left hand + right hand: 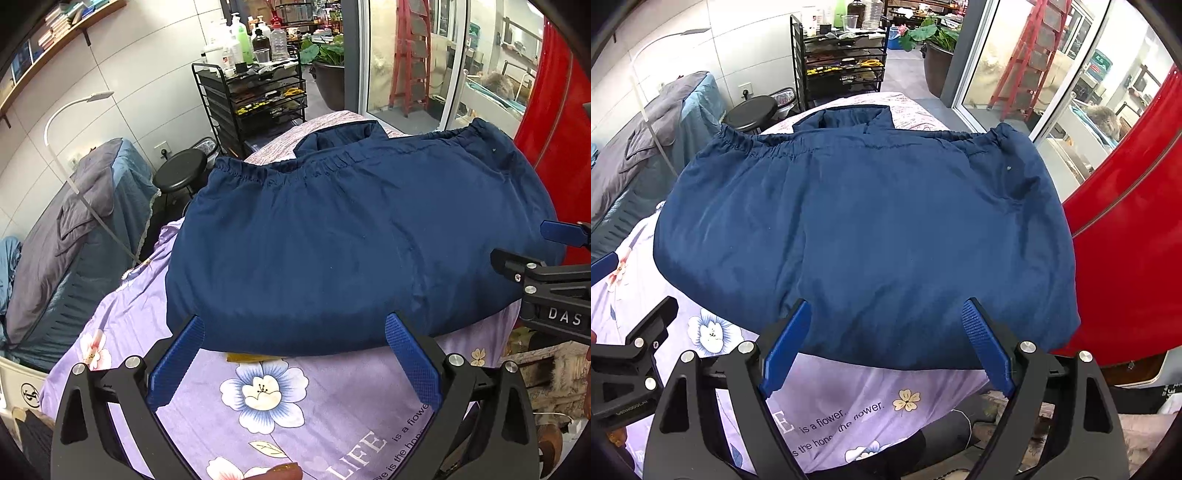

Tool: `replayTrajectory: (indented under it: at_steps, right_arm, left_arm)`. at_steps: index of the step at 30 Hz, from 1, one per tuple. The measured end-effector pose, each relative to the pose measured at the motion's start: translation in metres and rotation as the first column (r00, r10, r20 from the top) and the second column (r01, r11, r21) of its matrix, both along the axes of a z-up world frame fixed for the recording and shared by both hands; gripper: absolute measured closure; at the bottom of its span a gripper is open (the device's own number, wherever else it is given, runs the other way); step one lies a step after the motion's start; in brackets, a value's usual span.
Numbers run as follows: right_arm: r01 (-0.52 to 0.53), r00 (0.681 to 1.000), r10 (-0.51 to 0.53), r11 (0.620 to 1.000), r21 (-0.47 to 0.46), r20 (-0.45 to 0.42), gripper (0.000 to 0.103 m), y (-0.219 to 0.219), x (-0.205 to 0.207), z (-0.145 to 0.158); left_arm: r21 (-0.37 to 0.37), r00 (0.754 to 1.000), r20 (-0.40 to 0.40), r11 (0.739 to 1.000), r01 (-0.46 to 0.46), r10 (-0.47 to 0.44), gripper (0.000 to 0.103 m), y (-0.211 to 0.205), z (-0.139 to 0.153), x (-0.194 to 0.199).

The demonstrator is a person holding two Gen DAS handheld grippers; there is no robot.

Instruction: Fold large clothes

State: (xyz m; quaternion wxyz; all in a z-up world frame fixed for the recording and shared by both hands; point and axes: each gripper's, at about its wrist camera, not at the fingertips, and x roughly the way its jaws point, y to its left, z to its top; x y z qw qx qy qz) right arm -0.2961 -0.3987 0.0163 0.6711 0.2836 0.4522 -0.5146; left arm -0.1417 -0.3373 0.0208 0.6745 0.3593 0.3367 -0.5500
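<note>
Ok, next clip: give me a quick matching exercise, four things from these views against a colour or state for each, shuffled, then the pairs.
Things:
1. garment
2. bedsheet
3. left gripper
4. stool

Colour or state:
A. black, round seat, standing beside the bed
B. navy blue, lying folded on the bed, elastic hem at the far edge
C. open, jaws wide, at the garment's near edge
D. purple with a flower print and lettering

Pairs: 1-B, 2-D, 3-C, 4-A
</note>
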Motion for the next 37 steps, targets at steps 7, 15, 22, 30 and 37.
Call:
replayTrajectory:
  at_steps: [7,15,22,30,37]
  right_arm:
    - [-0.001,1.000,0.001,1.000,0.001,0.000,0.020,0.0007,0.0011,0.0003]
    - [0.002,1.000,-0.002,1.000,0.004,-0.001,0.020,-0.0003,0.0013,0.0006]
    - [0.007,1.000,-0.007,1.000,0.004,-0.008,0.020,-0.0007,0.0003,-0.0016]
    - [0.014,1.000,-0.014,1.000,0.006,-0.013,0.020,-0.0018,-0.0019,-0.0047]
    - [0.013,1.000,-0.013,1.000,0.007,-0.013,0.020,-0.0017,-0.0022,-0.0053]
  left_arm:
    - [0.002,1.000,-0.008,1.000,-0.001,0.001,0.006,0.0004,0.0012,-0.0002]
    - [0.002,0.999,-0.052,1.000,0.003,-0.003,0.006,-0.0006,0.0029,0.0007]
    - [0.007,0.999,-0.034,1.000,0.005,-0.005,0.006,-0.0006,0.0012,-0.0041]
    - [0.023,1.000,-0.020,1.000,0.020,-0.019,0.006,-0.0017,0.0000,-0.0070]
    - [0.025,1.000,-0.009,1.000,0.015,-0.015,0.006,-0.0011,0.0007,-0.0069]
